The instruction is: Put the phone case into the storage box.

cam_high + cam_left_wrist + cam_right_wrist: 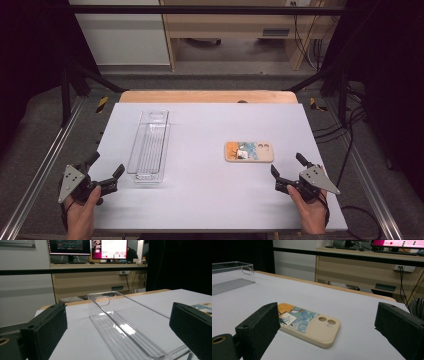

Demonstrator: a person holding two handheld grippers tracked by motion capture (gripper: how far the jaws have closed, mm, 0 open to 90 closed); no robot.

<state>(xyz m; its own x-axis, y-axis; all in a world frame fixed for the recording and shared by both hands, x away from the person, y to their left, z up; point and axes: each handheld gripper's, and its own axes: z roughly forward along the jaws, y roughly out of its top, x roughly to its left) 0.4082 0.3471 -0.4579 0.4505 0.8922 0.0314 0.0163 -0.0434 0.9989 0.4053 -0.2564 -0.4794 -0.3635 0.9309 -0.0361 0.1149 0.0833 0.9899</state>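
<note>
A cream phone case (pixel 248 151) with a blue and orange picture lies flat on the right half of the white table (pixel 210 125). A long clear plastic tray (pixel 149 145) rests on the left half, empty. My right gripper (pixel 288 165) sits near the front right, open, with the phone case (pixel 308 323) just ahead of its jaws and nothing between them. My left gripper (pixel 107 164) rests at the front left edge, open, with the near end of the tray (pixel 125 327) just ahead of its jaws and a little to their right.
The table's wooden far edge (pixel 207 96) borders the back. Metal rails (pixel 40 170) run along both sides. A desk (pixel 95 272) with monitors stands beyond the table, and cables (pixel 350 145) trail off to the right.
</note>
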